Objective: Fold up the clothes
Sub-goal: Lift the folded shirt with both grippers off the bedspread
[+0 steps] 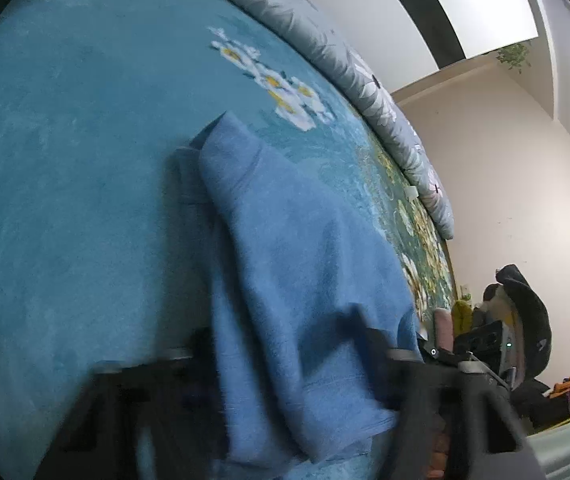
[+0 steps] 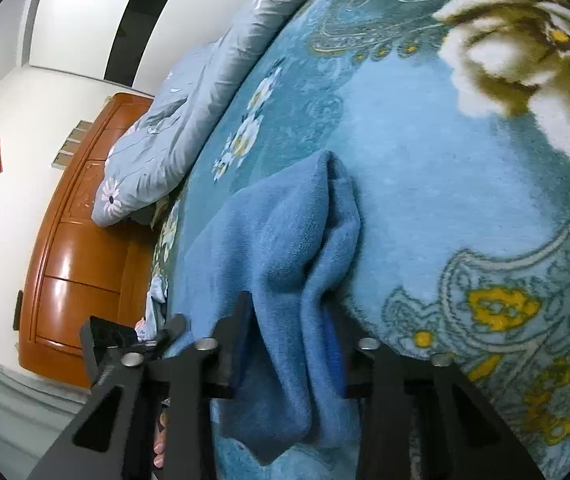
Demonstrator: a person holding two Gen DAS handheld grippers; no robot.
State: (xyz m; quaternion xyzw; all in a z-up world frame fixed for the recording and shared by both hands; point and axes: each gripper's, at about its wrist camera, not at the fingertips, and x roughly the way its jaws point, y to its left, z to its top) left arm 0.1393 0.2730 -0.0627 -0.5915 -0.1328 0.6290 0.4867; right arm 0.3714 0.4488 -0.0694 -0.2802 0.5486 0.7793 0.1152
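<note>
A blue fleece garment (image 1: pixel 285 264) of soft, napped knit lies bunched on a bed covered with a plush teal blanket (image 1: pixel 65 200) printed with white and yellow flowers and paisley scrolls. One ribbed, tube-shaped end of the garment, a cuff or collar, points away across the blanket; the rest falls in thick rounded folds toward both cameras.

The left gripper (image 1: pixel 289 364) has its dark angular fingers on either side of the garment's near edge, with the cloth filling the gap between them; motion blur hides the contact, so I cannot tell whether it is clamped. The right gripper (image 2: pixel 291 344) holds a gathered pleat of the same fleece (image 2: pixel 285 240), its black flat fingers pressing in from both sides, the fabric draping down below them in a loose flap.

Along the far edge of the bed runs a puffy grey quilt (image 2: pixel 173 136) with a daisy print. Beside the bed stands a glossy orange-brown wooden cabinet (image 2: pixel 81 248) against a white wall.
</note>
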